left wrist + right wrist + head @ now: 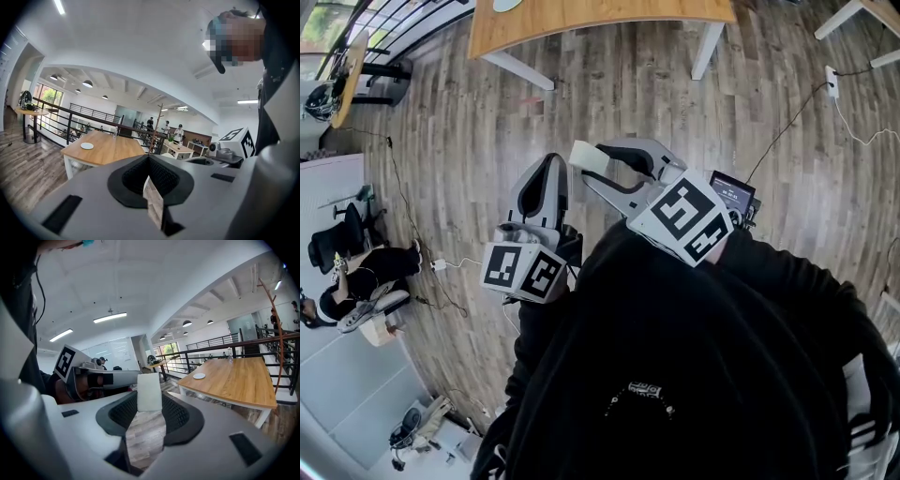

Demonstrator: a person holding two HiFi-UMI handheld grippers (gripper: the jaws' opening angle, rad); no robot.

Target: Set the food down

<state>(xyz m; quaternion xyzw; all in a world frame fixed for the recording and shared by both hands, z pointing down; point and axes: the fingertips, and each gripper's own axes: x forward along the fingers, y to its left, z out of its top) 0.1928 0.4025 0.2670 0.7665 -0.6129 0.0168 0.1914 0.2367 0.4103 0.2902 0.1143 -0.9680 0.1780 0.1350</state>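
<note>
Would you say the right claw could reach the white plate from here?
Probably not yet: the way looks free, but the white plate on the wooden table lies well beyond the right claw.

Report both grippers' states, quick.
Left gripper: closed, nothing between its jaws.
Right gripper: closed on the white block, held up off the floor.

Table (609, 23): ahead of both grippers, plate (199, 376) on it toward its left end. Grippers: left gripper (550, 164) just left of right gripper (598, 157); block (587, 155) between the right gripper's jaws, at their tips.
</note>
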